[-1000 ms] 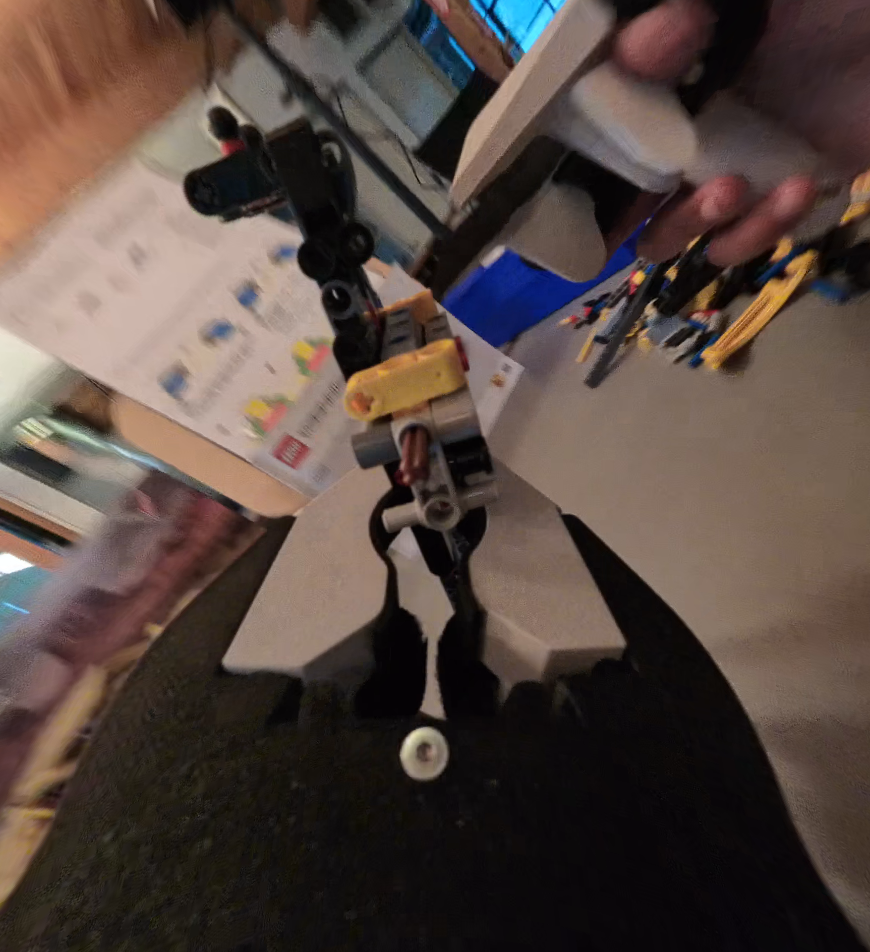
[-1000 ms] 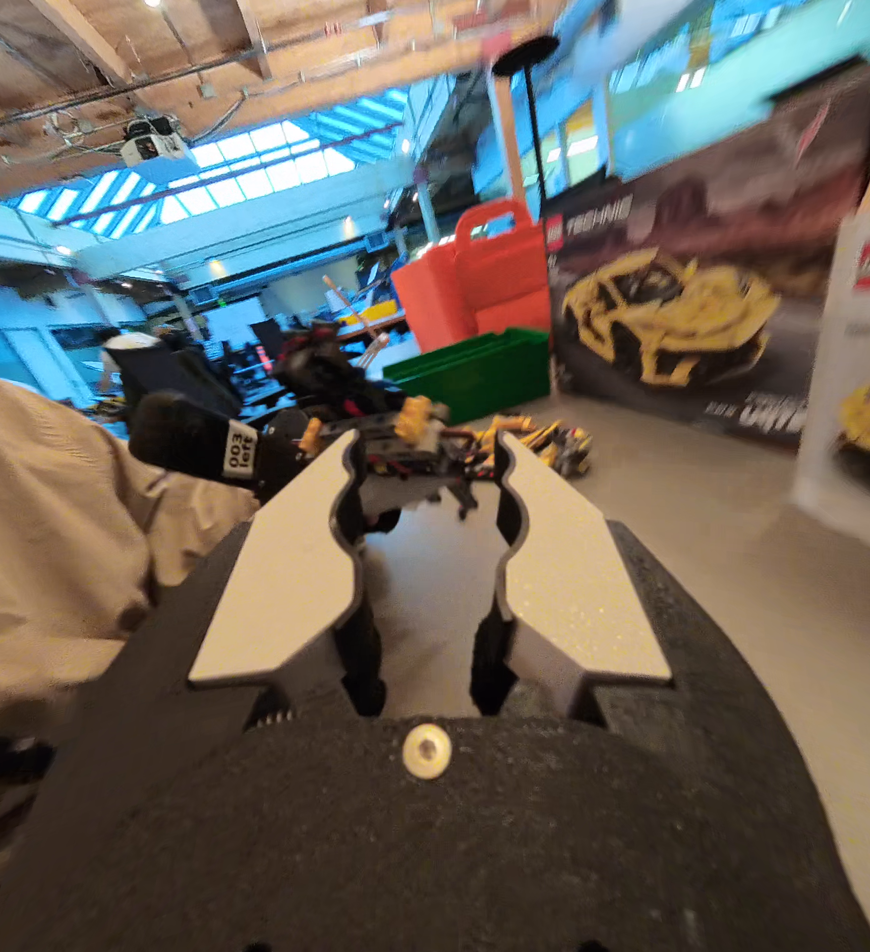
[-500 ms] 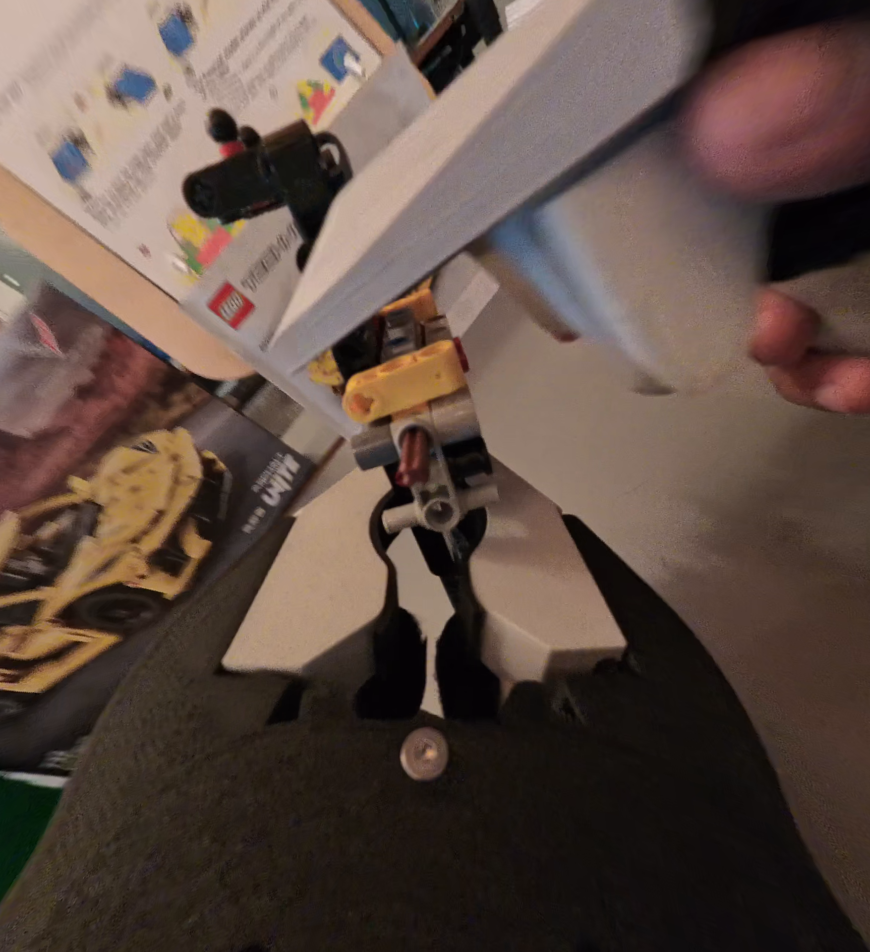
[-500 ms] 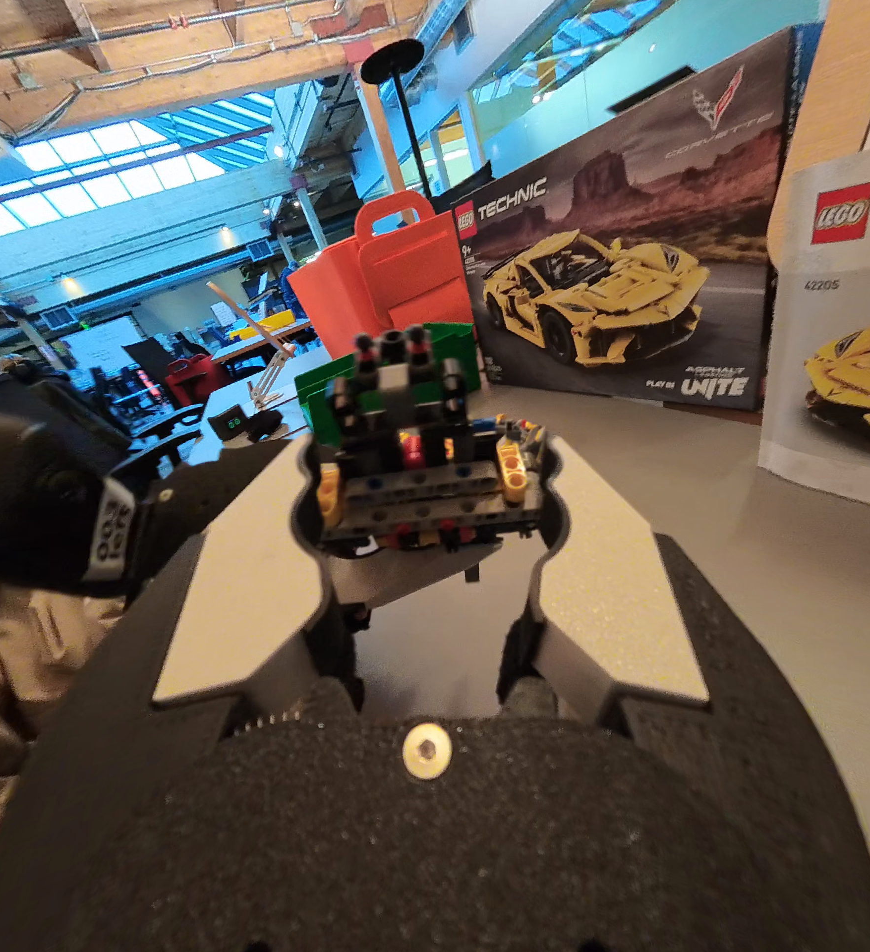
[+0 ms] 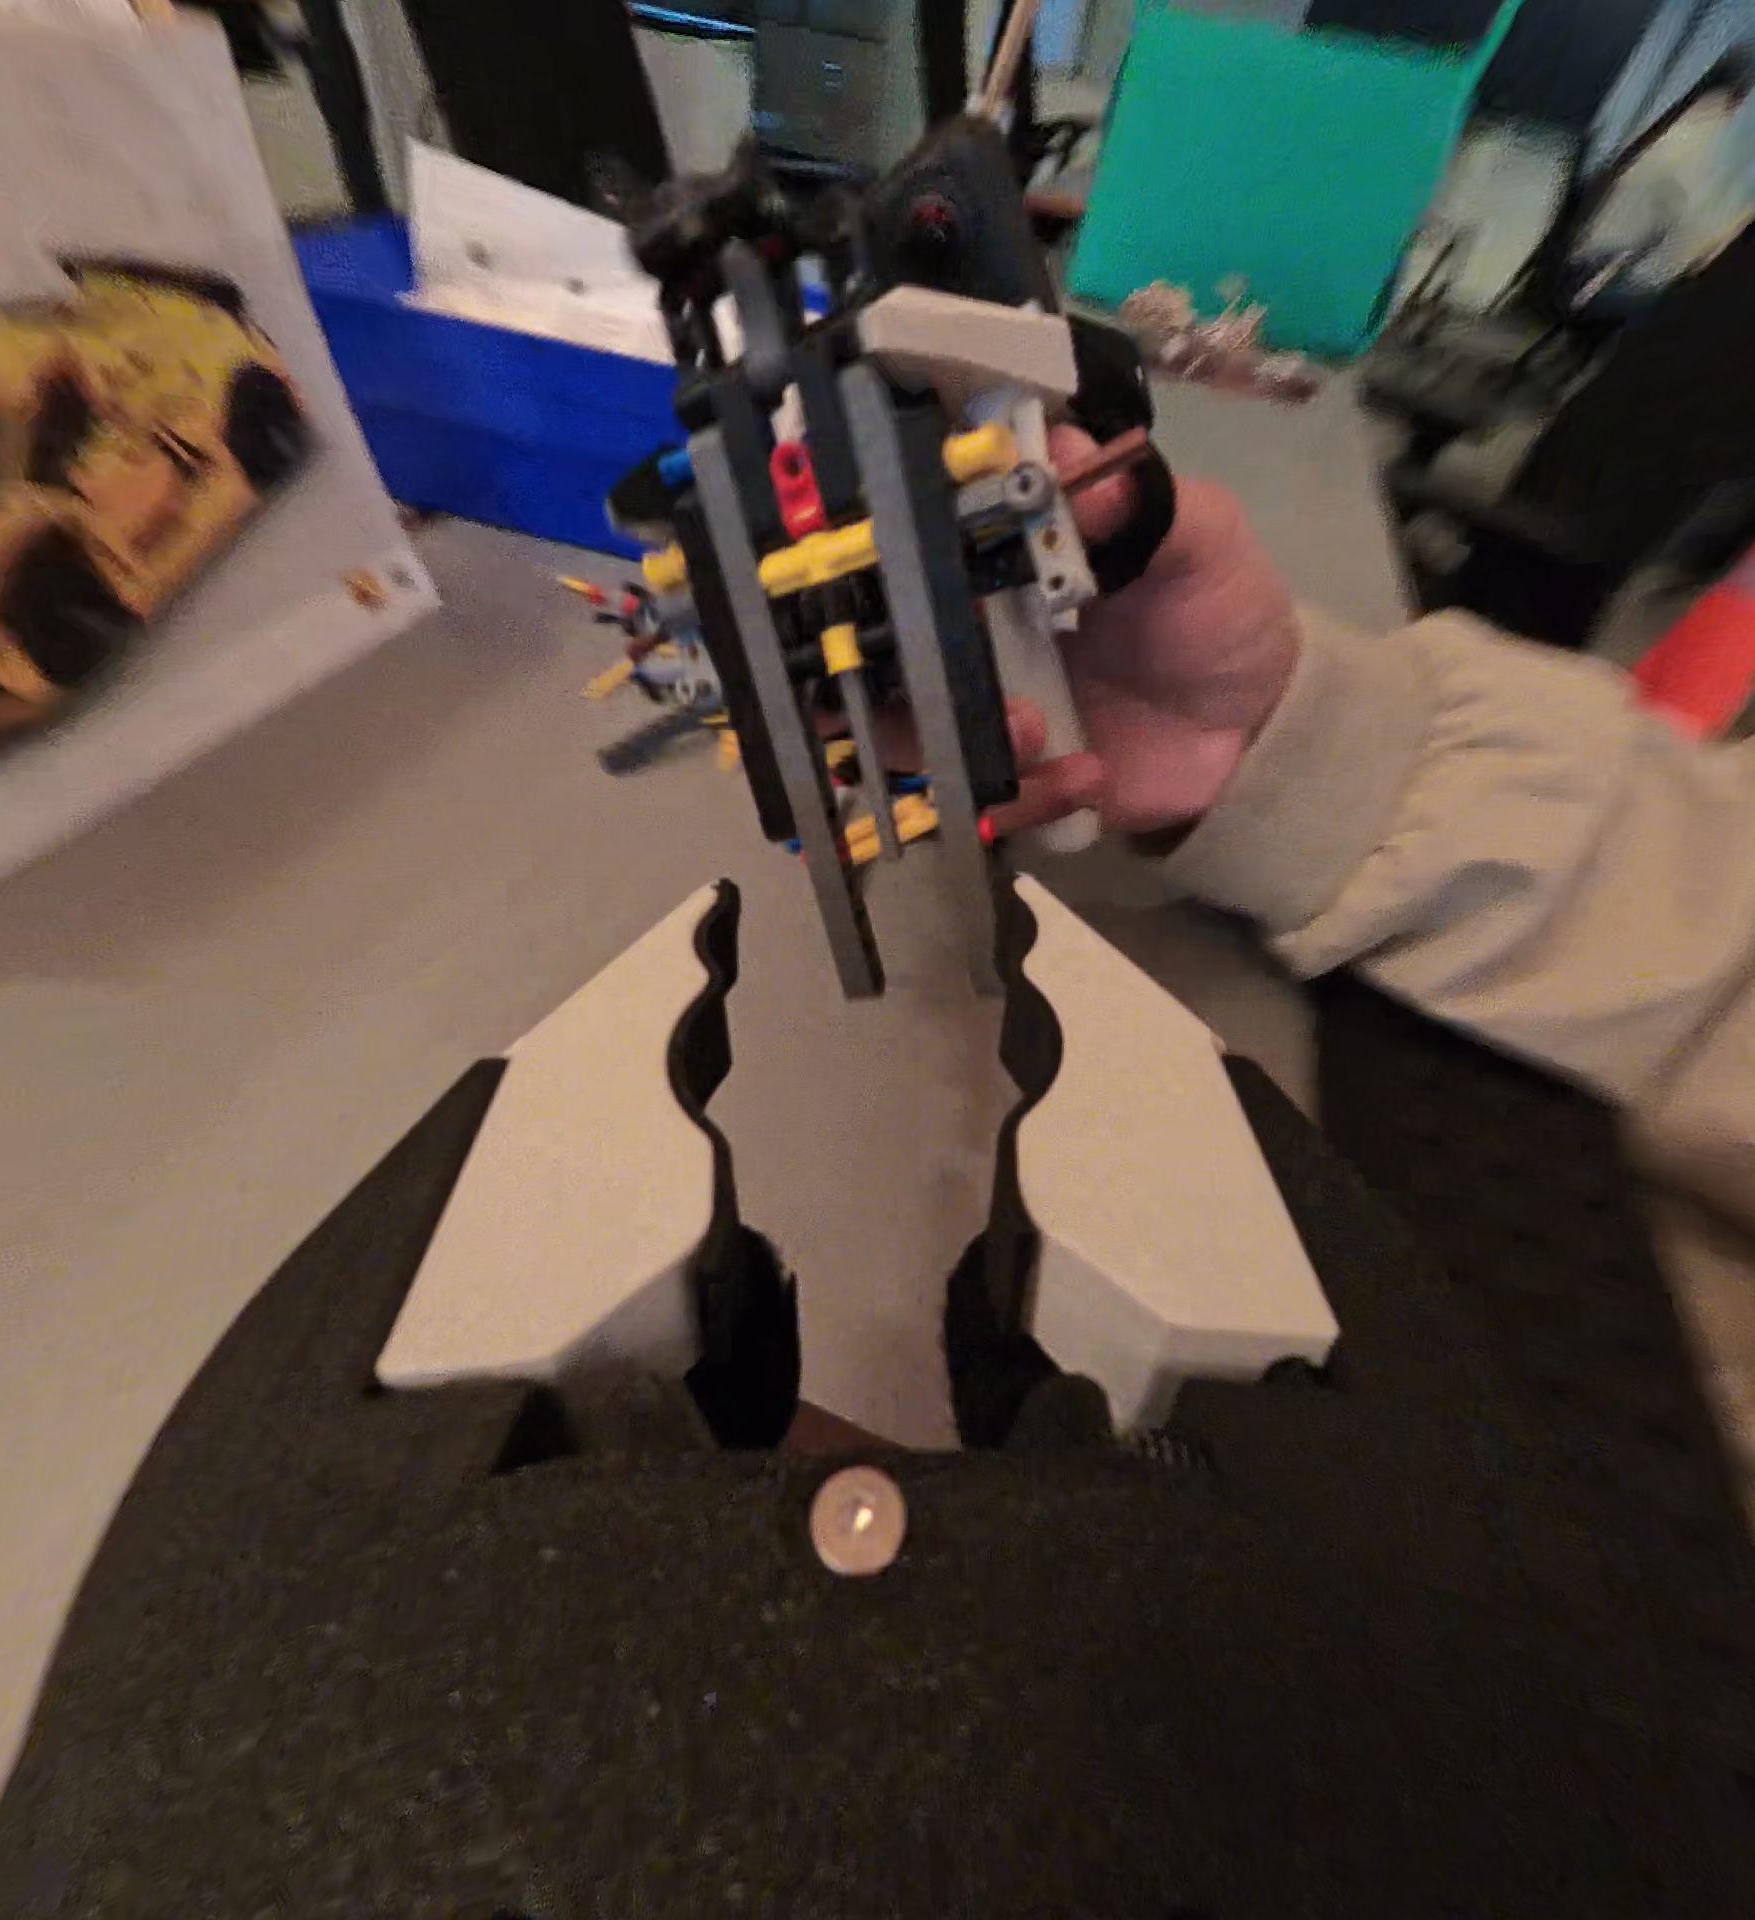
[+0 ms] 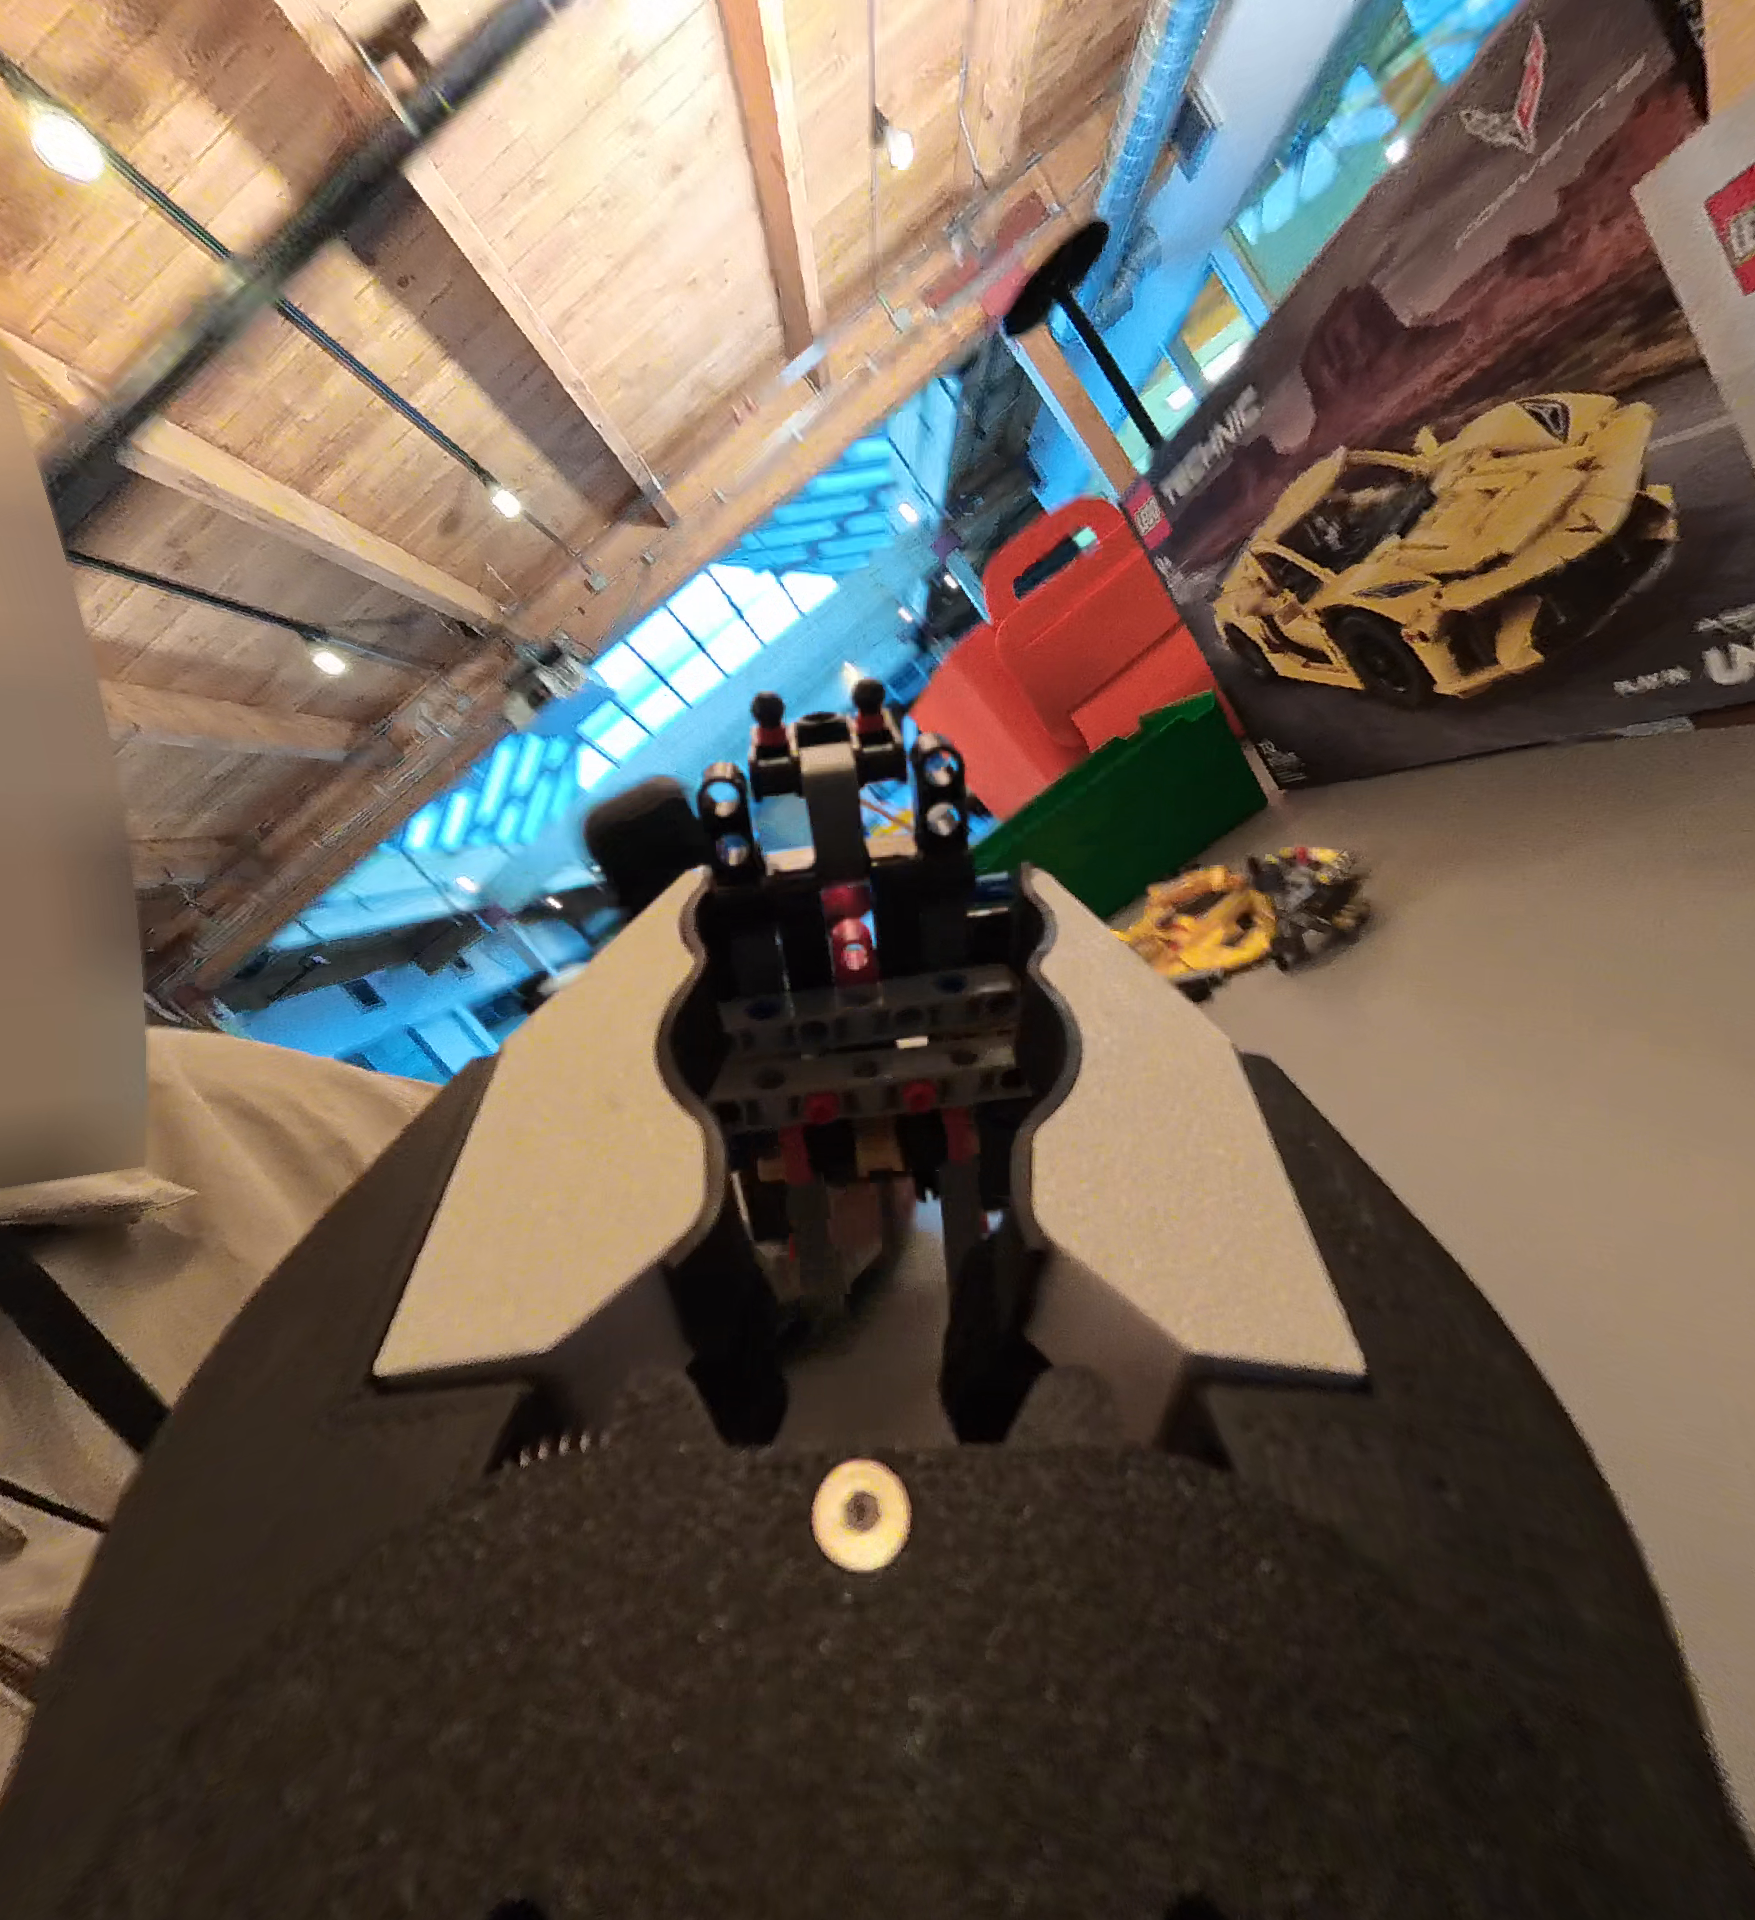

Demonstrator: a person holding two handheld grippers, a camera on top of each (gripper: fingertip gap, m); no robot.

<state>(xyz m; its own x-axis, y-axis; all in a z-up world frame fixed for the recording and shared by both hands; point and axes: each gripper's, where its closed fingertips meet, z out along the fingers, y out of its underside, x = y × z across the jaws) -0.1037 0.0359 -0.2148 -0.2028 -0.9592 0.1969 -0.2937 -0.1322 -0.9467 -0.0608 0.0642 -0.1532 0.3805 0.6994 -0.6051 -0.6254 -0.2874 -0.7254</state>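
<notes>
A black, grey and yellow brick-built assembly (image 5: pixel 842 623) hangs upright in front of my left gripper (image 5: pixel 868 888), which is open. The assembly's two long grey beams reach down between the left fingertips; I cannot tell if they touch. My right gripper (image 6: pixel 862 904) is shut on the same assembly (image 6: pixel 862 997), its fingers clamping the sides. In the left wrist view one right finger (image 5: pixel 966 348) and the hand (image 5: pixel 1164 644) that holds that gripper show beside the assembly.
A grey table (image 6: pixel 1475 1091) bears a toy-car box (image 6: pixel 1455 499), a white booklet (image 5: pixel 104 499), a red container (image 6: pixel 1060 644), a green bin (image 6: pixel 1122 810), a blue bin (image 5: pixel 499 416) and loose pieces (image 5: pixel 644 665), (image 6: pixel 1247 914). A beige sleeve (image 5: pixel 1527 831) crosses the right. Across from one pair of fingers to the other is roughly 8 centimeters.
My left gripper, shut on the assembly before, has opened and let it go. My right gripper has closed on the assembly and tilted upward. Both views have swung.
</notes>
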